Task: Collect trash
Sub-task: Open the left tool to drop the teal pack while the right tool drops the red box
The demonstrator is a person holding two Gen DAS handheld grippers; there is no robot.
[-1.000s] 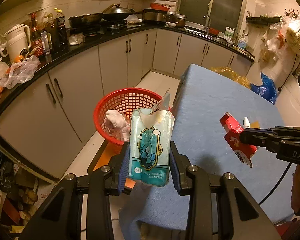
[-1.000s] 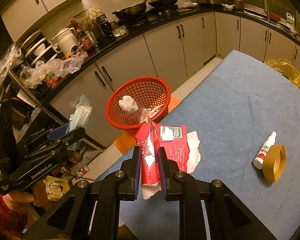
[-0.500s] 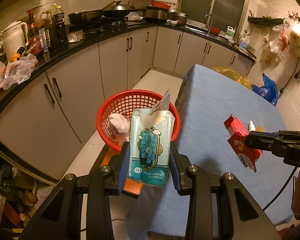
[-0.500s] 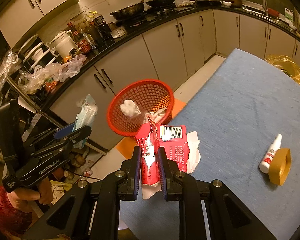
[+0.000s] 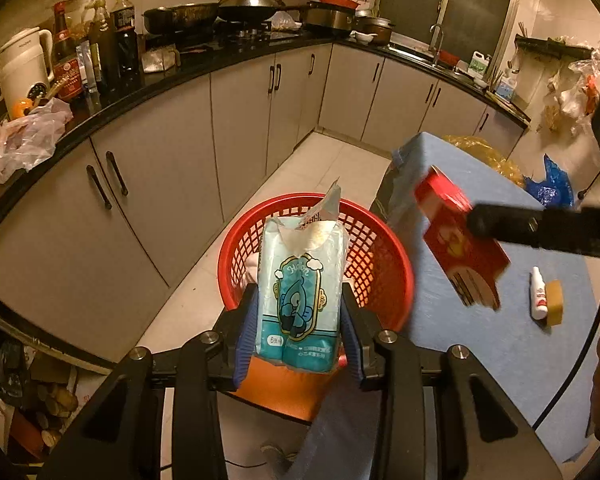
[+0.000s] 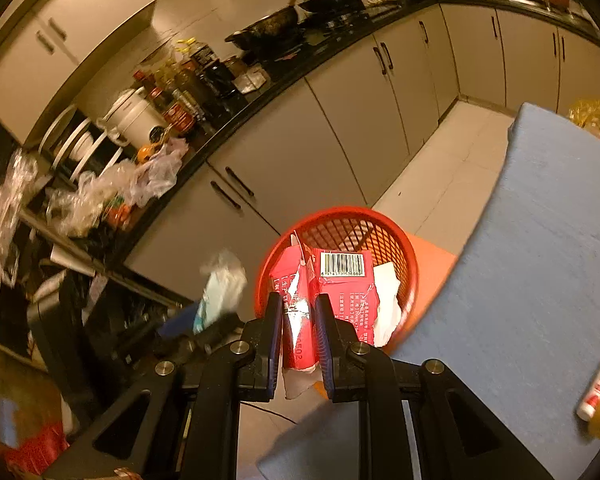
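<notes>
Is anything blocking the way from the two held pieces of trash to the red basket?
Nothing visible. The tissue pack and red carton hang before the open-topped basket, which holds only some paper scraps.

Both tools are built of matte black plastic. On the left gripper (image 5: 298,316), two chunky angular arms carry round silver screw heads and end in blue ribbed pads (image 5: 246,332). The right gripper (image 6: 298,334) has the same black arms, silver screws and blue-edged fingers (image 6: 325,344). A thin black cable (image 5: 572,364) trails beside the right gripper's long black body.
</notes>
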